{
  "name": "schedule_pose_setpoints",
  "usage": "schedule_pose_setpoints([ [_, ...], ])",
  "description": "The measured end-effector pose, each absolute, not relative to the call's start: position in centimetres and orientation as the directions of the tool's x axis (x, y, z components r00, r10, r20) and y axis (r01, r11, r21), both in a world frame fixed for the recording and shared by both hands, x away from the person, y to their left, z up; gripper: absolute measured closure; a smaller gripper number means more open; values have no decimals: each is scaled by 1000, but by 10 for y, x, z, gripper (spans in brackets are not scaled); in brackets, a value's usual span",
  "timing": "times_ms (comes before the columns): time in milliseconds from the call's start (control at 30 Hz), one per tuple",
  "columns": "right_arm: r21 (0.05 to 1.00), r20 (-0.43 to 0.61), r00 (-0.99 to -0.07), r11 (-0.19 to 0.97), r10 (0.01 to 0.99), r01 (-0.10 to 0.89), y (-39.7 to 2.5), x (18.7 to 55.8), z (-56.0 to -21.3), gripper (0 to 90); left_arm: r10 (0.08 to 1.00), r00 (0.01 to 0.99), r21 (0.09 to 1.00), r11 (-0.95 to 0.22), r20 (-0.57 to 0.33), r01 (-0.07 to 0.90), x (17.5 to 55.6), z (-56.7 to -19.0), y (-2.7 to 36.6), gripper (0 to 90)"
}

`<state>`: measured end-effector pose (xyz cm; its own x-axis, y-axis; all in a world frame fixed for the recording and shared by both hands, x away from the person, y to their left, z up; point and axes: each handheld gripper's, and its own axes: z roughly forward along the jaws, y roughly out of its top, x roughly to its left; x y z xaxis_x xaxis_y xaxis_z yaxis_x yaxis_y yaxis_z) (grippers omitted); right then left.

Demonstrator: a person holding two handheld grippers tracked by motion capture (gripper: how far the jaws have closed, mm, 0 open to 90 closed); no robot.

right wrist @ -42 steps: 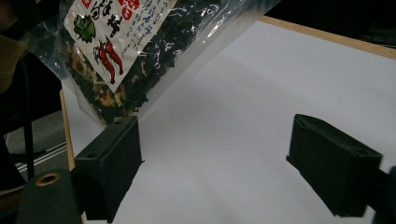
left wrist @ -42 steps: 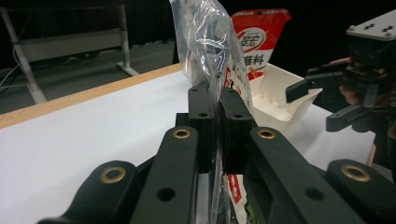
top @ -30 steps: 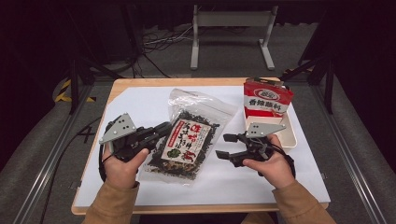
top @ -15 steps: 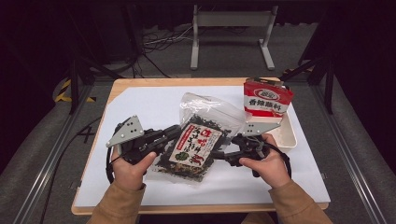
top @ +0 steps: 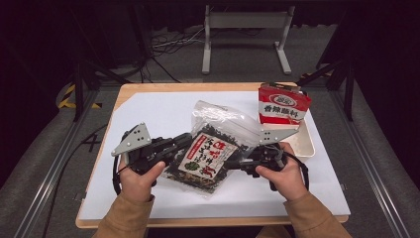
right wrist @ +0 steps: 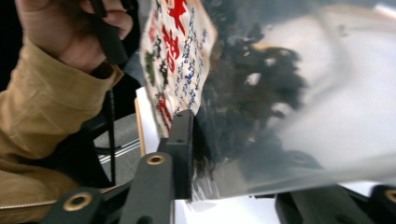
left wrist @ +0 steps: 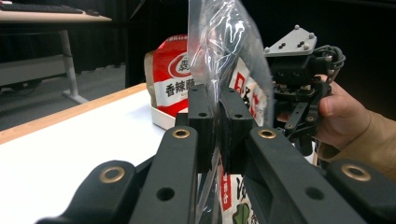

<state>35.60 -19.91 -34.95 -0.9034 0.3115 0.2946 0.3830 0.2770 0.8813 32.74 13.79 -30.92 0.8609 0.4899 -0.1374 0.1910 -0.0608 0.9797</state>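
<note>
At the bottom of the high view two tan sleeves come in, one hand on each of two black, hard-edged grippers. The left gripper (top: pixel 174 147), at lower left of centre, has its jaws pressed together on the left edge of the seaweed bag (top: pixel 210 148); in the left gripper view the two blocky pads (left wrist: pixel 201 126) sandwich the thin clear film with no gap between them. The right gripper (top: pixel 236 163), lower right of centre, meets the bag's right edge; in the right gripper view one matte jaw lies against the film while the other is hidden behind the bag, so I cannot tell whether it is clamped. Each gripper carries one flat grey three-cornered plate with small holes.

The single seaweed bag sits mid-frame between the grippers, above the white sheet (top: pixel 148 114): glossy, crinkled transparent plastic, dark flaky contents, one white label with red and black print and a green mark.

Farther up, right of centre, one shallow cream tray (top: pixel 308 145) holds one upright red packet (top: pixel 282 105), soft-sided with a white band of characters. The wooden table (top: pixel 148 88) edges the sheet in pale wood
</note>
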Motion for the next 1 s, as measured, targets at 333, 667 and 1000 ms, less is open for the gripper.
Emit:
schedule_pose_setpoints([
  [333,877,309,-915,294,261,380,-207,351,-342,765,519,843,974,-79,-142,212,332,-312,139,739],
  [667,867,255,-906,334,339,369,-230,347,-322,766,543,829,971,-93,-135,220,336,-318,150,565],
  [1000,860,183,-888,370,423,353,-255,343,-297,765,590,798,962,-127,-122,241,342,-326,158,500],
])
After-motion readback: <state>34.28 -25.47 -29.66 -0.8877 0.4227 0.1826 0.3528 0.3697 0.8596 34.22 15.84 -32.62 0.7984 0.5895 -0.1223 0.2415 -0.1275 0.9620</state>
